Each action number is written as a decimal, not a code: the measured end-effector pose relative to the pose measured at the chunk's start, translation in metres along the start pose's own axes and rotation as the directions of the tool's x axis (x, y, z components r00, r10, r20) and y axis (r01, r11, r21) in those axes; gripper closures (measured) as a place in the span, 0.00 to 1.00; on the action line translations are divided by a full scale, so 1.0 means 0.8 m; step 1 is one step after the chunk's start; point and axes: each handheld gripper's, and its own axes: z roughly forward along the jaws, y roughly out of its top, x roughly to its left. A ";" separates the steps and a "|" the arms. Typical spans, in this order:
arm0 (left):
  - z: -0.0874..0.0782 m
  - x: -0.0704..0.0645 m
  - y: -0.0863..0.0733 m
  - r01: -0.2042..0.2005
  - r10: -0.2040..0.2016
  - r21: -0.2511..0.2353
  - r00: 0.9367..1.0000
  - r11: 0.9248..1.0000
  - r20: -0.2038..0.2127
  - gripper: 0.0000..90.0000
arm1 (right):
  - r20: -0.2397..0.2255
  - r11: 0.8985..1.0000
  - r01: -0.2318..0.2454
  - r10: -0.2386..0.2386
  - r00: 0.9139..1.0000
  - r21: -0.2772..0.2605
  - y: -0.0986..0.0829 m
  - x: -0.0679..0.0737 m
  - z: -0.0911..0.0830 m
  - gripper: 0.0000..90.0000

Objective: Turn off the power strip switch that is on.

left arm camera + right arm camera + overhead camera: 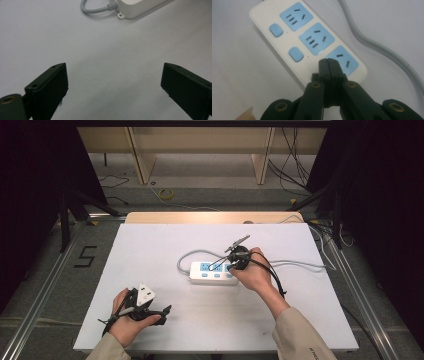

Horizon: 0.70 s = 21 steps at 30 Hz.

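Right gripper (329, 62) has its jaws clenched together with nothing between them, tip down on the power strip (287, 42) at the end nearest the hand, just where the third switch should sit beside the third socket (343, 61); that switch is hidden under the tip, so contact can't be confirmed. Strip lies mid-surface (165, 315), its grey cable (300, 265) looping off to the right edge. Left gripper (115, 82) is released, jaws wide apart, parked near the front-left corner, well apart from the strip. Risks, as I judge them: the strip isn't held down, so an off-axis push likely slides or pivots it rather than toggling the switch; the left gripper is too far off to brace. Narrow tip could skid off the rounded button (295, 54) type onto the casing, or wander into the socket slots. Cable loop close to the right hand could snag. Writing: no brand or label legible on the strip; a "5" (86, 256) is marked on the floor at left.
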 end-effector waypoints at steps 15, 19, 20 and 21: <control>0.000 0.000 0.000 -0.001 0.001 0.001 1.000 1.000 0.001 0.08 | -0.014 1.000 0.009 -0.008 1.000 0.030 0.001 0.007 0.008 1.00; 0.000 0.000 0.000 0.000 0.000 0.000 1.000 1.000 0.002 0.08 | -0.013 0.999 0.008 -0.007 1.000 0.040 0.001 0.007 0.011 1.00; 0.000 0.000 0.000 -0.001 0.001 0.000 1.000 1.000 0.001 0.08 | -0.014 0.999 0.007 -0.007 1.000 0.041 0.001 0.007 0.011 1.00; 0.000 0.000 0.000 0.000 0.000 -0.001 1.000 1.000 0.001 0.08 | -0.015 0.999 0.010 -0.009 1.000 0.043 0.001 0.007 0.012 1.00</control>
